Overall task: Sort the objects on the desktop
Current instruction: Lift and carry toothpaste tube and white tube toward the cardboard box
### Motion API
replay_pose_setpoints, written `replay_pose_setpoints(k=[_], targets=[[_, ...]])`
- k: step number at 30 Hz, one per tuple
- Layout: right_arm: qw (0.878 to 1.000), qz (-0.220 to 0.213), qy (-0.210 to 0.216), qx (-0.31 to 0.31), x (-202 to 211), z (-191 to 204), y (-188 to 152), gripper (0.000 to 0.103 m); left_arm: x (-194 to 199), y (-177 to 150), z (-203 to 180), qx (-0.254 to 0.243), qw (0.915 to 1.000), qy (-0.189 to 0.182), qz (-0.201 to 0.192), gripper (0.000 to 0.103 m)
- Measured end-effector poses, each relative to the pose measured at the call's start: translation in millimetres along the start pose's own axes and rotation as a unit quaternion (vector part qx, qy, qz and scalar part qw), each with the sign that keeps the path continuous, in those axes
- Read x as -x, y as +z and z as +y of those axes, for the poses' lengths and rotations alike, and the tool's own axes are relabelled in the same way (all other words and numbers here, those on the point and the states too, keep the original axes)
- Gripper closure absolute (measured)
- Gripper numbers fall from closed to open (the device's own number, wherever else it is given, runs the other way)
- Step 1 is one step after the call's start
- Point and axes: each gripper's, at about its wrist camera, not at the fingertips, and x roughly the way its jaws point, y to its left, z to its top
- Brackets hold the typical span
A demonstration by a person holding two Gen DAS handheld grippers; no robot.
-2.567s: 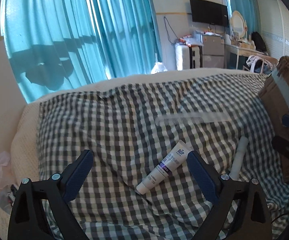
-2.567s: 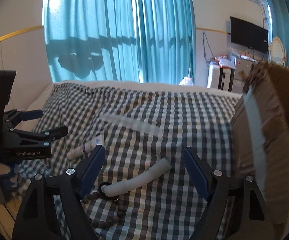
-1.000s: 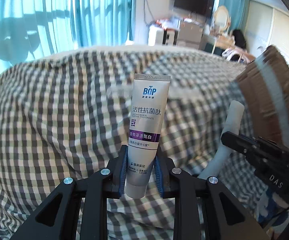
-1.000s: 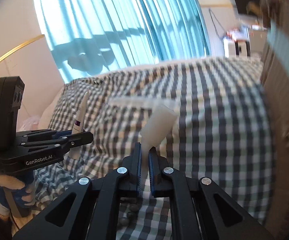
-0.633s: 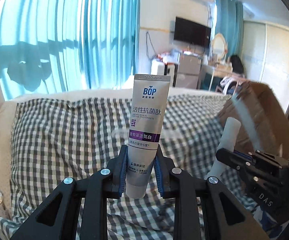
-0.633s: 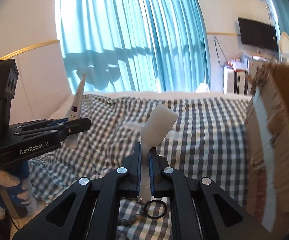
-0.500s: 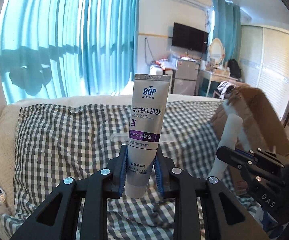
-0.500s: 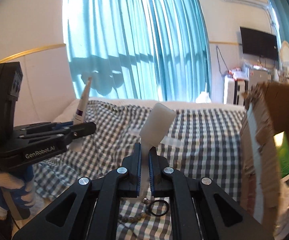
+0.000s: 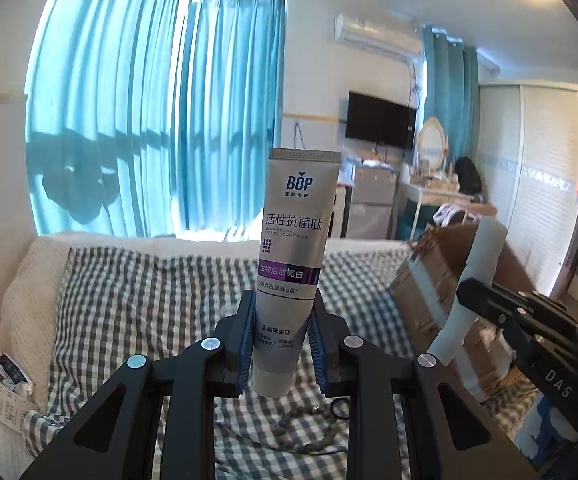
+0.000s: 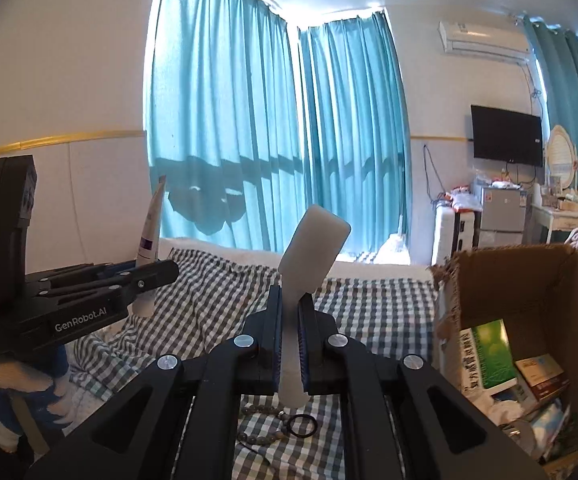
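My left gripper (image 9: 282, 340) is shut on a silver BOP toothpaste tube (image 9: 293, 256) that stands upright between its blue pads, high above the checked bedcover (image 9: 137, 304). My right gripper (image 10: 289, 332) is shut on a plain white tube (image 10: 313, 248), tilted up and to the right. In the left wrist view the right gripper (image 9: 465, 284) shows at the right with that white tube (image 9: 477, 264). In the right wrist view the left gripper (image 10: 157, 274) and the toothpaste tube (image 10: 153, 226) show at the left, held by a gloved hand (image 10: 5, 404).
An open cardboard box (image 10: 529, 280) stands at the right of the bed, with books and packets (image 10: 489, 356) inside. A bead bracelet (image 10: 261, 428) and a black ring (image 10: 302, 426) lie on the cover below the grippers. Curtains, a TV and furniture fill the back.
Both grippers closed on their tubes, then rose off the cover with them. The views tipped up toward the window, and the box's open inside came into the right wrist view.
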Motion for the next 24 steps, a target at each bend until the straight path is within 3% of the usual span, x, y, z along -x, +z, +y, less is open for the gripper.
replay_pose_setpoints(k=[4,13,17,24], targets=[[1.000,-0.022,-0.004,0.005,23.1,-0.8,8.9,0.096,14.9,8.1,-10.0,0.013,0.9986,-0.050,-0.003,0.079],[0.998,-0.056,-0.026,0.019,70.3,-22.2,28.2,0.096,34.2,29.2,-55.7,-0.006,0.9979,-0.049,-0.042,0.079],[0.997,-0.062,-0.046,0.027,86.7,-34.3,32.6,0.096,38.0,37.8,-72.5,-0.009,0.9949,-0.074,-0.069,0.079],[0.992,-0.080,-0.088,0.029,119.7,-64.1,39.6,0.096,23.2,51.8,-105.6,-0.024,0.9925,-0.099,-0.068,0.079]])
